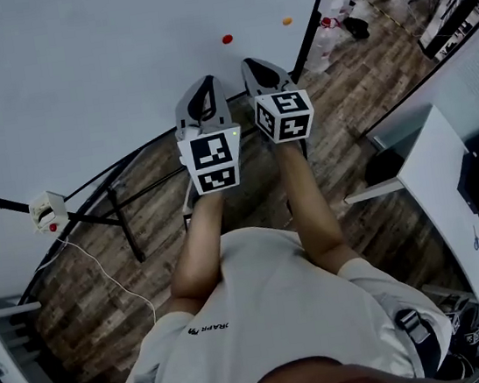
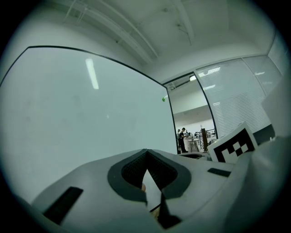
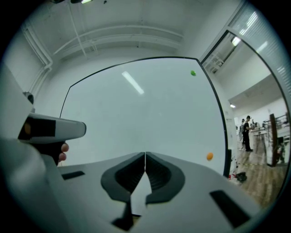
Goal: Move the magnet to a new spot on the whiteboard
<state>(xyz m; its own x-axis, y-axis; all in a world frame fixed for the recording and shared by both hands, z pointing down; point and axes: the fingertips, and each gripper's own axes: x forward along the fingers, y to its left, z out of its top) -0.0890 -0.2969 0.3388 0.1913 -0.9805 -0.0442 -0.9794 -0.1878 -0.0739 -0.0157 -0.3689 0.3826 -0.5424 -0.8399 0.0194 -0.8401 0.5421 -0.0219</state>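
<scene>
Head view: whiteboard [image 1: 72, 68] filling 10 o'clock side, red magnet [image 1: 227, 39] and orange magnet [image 1: 287, 21] sticking to it. Right claw [image 1: 257, 64] sitting nearer both: red at its 11, orange at its 1. Left claw [image 1: 203, 85] sitting further back.

Left gripper view: left claw pressing together, empty; green magnet [image 2: 163, 98] showing at 1 o'clock.

Right gripper view: right claw pressing together, gripping nothing; orange magnet lying at 3 o'clock, apart. Probably needing opening first.

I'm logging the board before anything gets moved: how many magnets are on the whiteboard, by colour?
red magnet: 1
orange magnet: 1
green magnet: 1
Total: 3
</scene>
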